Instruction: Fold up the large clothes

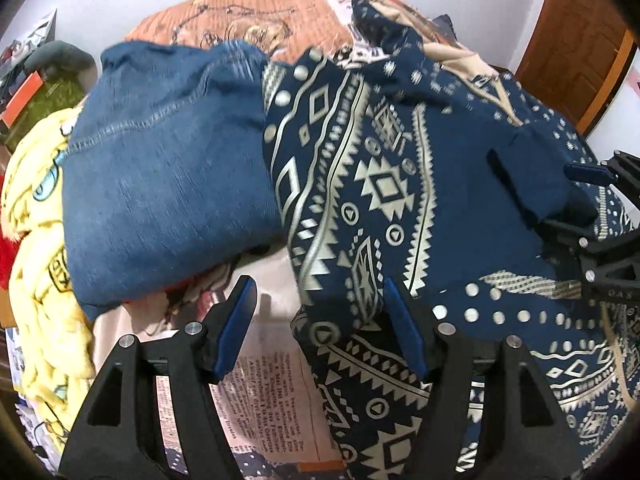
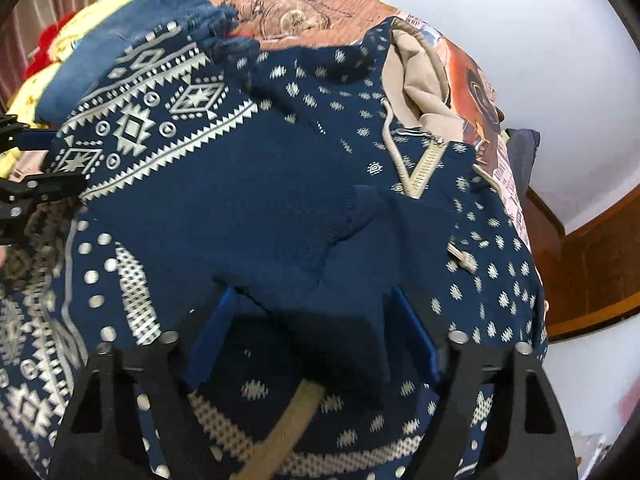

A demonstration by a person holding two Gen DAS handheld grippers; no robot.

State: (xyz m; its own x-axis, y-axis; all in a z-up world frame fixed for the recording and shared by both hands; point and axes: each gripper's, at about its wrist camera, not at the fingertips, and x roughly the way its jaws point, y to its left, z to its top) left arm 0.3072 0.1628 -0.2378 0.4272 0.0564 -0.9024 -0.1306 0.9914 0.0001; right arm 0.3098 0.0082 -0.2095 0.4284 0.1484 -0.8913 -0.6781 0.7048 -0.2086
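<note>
Now my left gripper [image 1: 320, 324] hangs over the near left edge of the navy patterned hoodie [image 1: 400, 184], jaws spread. Its left pad sits over the printed bedsheet [image 1: 260, 400], its right pad [image 1: 404, 332] over the hoodie's patterned fabric, nothing pinched btwn them.

My right gripper [image 2: 312, 332] is further right on the same hoodie. A plain navy cuff or sleeve end [image 2: 320, 264] lies btwn its blue pads, w/ a dark fold running down into the gap. Jaws are part-way in, but the fabric hides the pad faces, so I can't tell if they're actually pressing on it, prob not fully.

The hoodie is spread across the bed, its beige-lined hood [image 2: 416, 80] at the far right, zip [image 2: 426, 164] and drawstring [image 2: 390, 136] just below it. A folded blue denim piece [image 1: 168, 168] lies just left of the hoodie, touching its edge. Further left is a yellow blanket [image 1: 40, 260]. An orange-brown blanket w/ drawn figures [image 1: 248, 24] covers the far end of the bed.
</note>
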